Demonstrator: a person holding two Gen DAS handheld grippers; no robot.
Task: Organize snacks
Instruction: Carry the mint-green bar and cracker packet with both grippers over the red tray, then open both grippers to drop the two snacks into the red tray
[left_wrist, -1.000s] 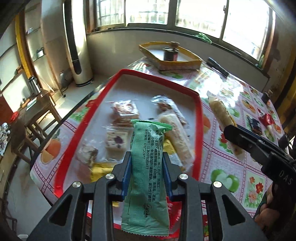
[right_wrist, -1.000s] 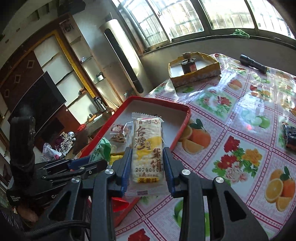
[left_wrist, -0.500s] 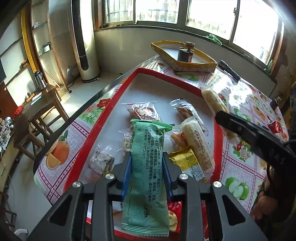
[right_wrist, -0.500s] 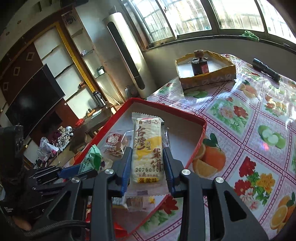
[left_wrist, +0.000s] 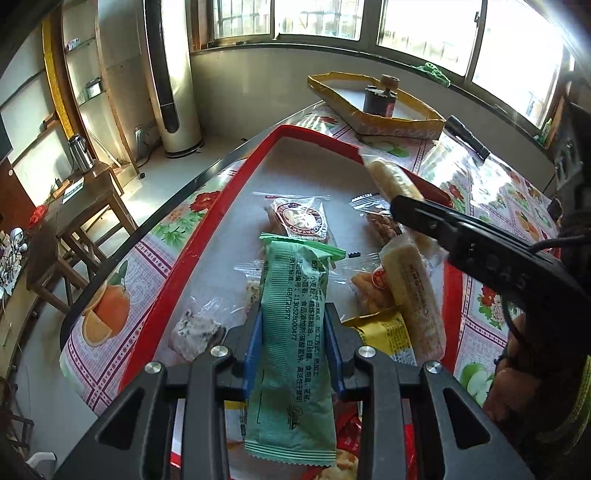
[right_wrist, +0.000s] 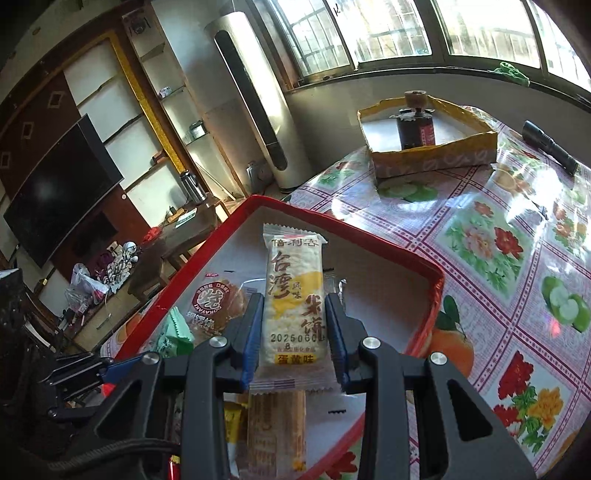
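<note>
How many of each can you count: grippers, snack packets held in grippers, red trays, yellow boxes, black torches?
Grippers: 2, left gripper and right gripper
Held snack packets: 2, green packet and white and yellow packet
Red tray: 1
Yellow box: 1
Black torch: 1
Total: 7

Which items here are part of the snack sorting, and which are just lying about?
Job:
- green packet, in left gripper
- rice cracker packet, in right gripper
- red tray
- dorayaki and other loose snacks in the tray

Lying about:
- yellow box with a dark can
- flashlight
- kettle
</note>
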